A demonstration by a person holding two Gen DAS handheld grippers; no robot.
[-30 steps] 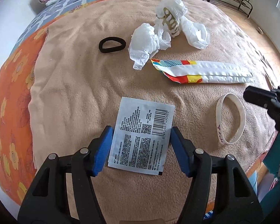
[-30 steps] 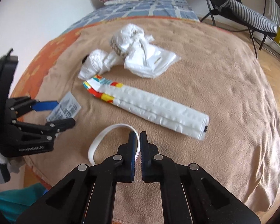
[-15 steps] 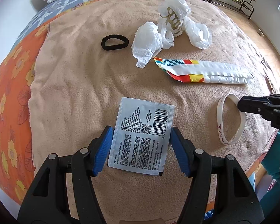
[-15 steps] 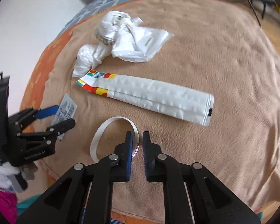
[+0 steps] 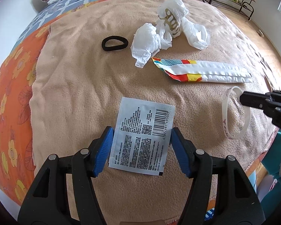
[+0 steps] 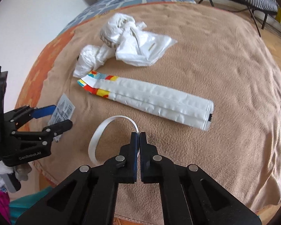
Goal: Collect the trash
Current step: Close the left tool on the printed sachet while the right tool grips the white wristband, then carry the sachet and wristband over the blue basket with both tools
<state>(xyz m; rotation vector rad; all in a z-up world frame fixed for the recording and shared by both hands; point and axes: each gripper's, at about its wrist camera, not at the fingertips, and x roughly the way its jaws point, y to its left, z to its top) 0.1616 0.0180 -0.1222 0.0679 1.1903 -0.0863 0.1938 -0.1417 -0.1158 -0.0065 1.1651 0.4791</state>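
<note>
Two grips worry me. On my left, the left gripper [image 5: 140, 150] stands wide astride the flat sachet [image 5: 142, 136] on the blanket [image 5: 75, 97], pads beside its edges; closing may only buckle or skid it. On my right, the right gripper [image 6: 139, 140] pinches the white wristband [image 6: 103, 131] by its thin rim, which could slip free on lifting.
</note>
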